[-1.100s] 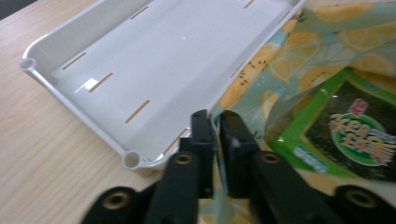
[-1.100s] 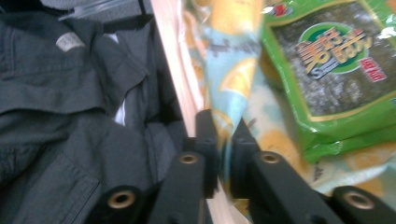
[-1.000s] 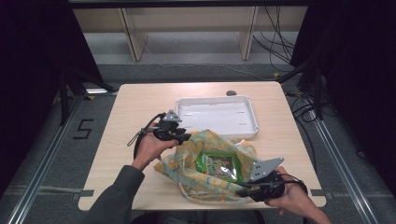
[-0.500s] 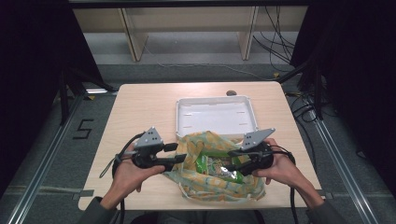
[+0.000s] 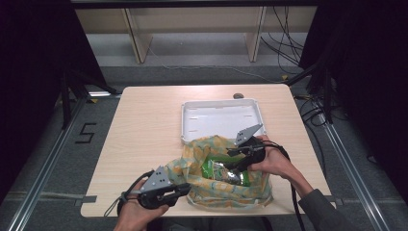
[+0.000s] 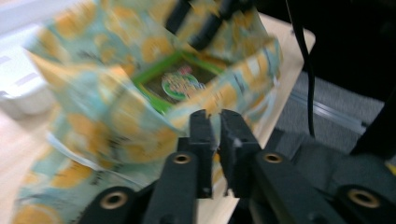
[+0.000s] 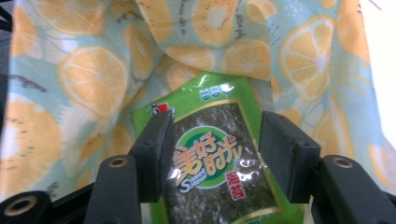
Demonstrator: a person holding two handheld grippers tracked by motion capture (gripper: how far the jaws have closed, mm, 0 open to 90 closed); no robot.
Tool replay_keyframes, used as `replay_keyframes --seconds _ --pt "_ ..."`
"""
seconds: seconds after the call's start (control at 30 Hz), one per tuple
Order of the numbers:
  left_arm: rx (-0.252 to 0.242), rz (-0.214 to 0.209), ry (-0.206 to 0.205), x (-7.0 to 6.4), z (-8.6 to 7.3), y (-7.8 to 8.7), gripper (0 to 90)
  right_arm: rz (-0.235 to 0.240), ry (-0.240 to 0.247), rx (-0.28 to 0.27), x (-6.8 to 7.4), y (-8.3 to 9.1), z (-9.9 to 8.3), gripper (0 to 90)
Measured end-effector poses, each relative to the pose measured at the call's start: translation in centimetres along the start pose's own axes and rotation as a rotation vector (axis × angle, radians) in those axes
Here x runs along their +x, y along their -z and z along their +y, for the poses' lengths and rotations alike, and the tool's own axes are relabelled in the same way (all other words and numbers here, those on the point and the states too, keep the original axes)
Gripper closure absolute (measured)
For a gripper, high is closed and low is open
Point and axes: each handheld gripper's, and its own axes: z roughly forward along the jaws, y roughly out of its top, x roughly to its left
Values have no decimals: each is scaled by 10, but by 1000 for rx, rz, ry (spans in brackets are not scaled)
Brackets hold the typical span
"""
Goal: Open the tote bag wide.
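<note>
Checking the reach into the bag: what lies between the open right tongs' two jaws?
In the right gripper view, the right tongs stand open with the green snack packet lying between their jaws, inside the lemon-print bag.

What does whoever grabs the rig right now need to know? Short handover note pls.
Left gripper: shut on the near rim of the lemon-print bag, holding its mouth open.
Right gripper: open, jaws either side of the green seaweed packet, not clamped.
Packet lies inside the bag at the table's near edge; white tray just behind sits bare.
Done: bag opened, packet reached.
Left: probably grip the packet and lift it out, likely to the tray.
</note>
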Motion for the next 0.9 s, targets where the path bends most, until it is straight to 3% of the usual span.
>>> replay_keyframes --seconds 0.07,0.1,0.2,0.23,0.33,0.37,0.4,0.43,0.47,0.5,0.63,0.73,0.77,0.87,0.9 --pt "30 -5 -19 -5 -5 -12 868 8 -32 18 -2 -3 0 463" --pt "24 -9 -6 -9 -7 -19 870 13 -40 25 -4 -5 -1 463" --pt "51 -27 -18 -14 -11 -35 873 15 -38 32 -10 -10 -1 465" --pt "68 -33 -19 -17 -12 -44 873 19 -14 28 -14 -14 -1 466" --pt "88 -44 -29 -19 -13 -62 878 11 -41 50 -17 -19 -1 462" --pt "91 -46 -16 -21 -14 -68 880 10 -44 59 -17 -21 -1 460" --pt "89 -40 -38 -20 -13 -72 883 17 -34 60 -18 -23 -1 461" --pt "79 -45 -14 -21 -13 -77 886 22 -27 58 -19 -25 -1 461" --pt "74 -39 -25 -20 -12 -82 889 18 -32 63 -19 -27 -1 461" --pt "75 -45 -2 -21 -12 -86 892 22 -32 61 -20 -28 -1 461" --pt "91 -36 -38 -20 -11 -100 894 21 -33 81 -23 -34 -1 459" --pt "89 -19 -11 -19 -12 -108 895 25 -35 82 -26 -38 -2 454" --pt "87 -17 -34 -17 -11 -111 895 28 -48 87 -26 -38 -2 454" --pt "83 -2 -15 -15 -13 -117 895 19 -47 101 -29 -40 -3 451" --pt "101 -7 -30 -13 -12 -117 894 15 -49 104 -29 -41 -4 451"
